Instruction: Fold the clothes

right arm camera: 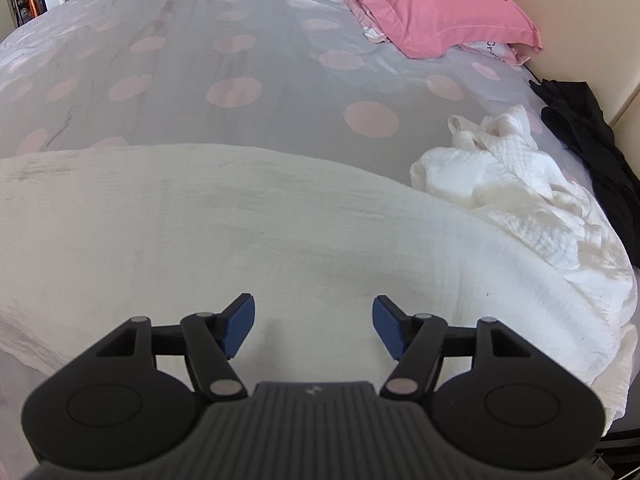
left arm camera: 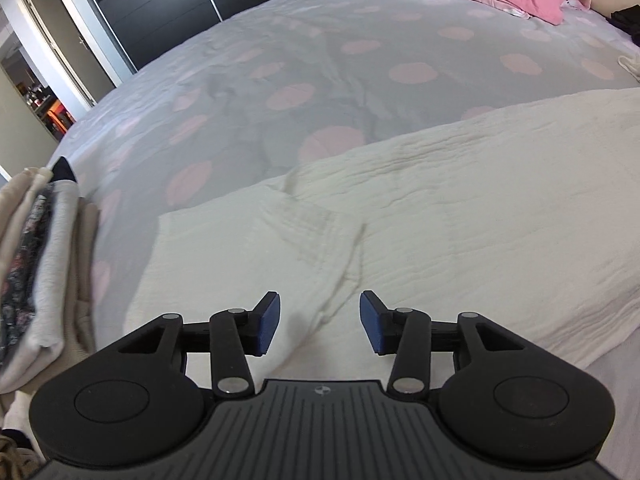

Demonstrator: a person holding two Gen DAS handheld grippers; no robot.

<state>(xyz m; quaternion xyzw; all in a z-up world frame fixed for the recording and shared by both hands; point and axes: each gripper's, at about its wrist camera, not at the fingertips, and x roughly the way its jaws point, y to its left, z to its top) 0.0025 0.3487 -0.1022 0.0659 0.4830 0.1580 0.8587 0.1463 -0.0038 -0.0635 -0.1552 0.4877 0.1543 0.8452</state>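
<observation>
A white crinkled garment (left arm camera: 460,208) lies spread flat on the bed, with a sleeve-like fold near its left end. My left gripper (left arm camera: 319,326) is open and empty, just above that left end. In the right wrist view the same white garment (right arm camera: 224,220) stretches across the frame, bunched up at its right end (right arm camera: 504,176). My right gripper (right arm camera: 313,328) is open and empty, hovering over the garment's near edge.
The bed has a grey cover with pink dots (left arm camera: 248,92) and a pink pillow (right arm camera: 432,8) at the head. A stack of folded clothes (left arm camera: 36,272) sits at the left. A black garment (right arm camera: 588,140) lies by the beige headboard. A dark wardrobe (left arm camera: 160,4) stands behind.
</observation>
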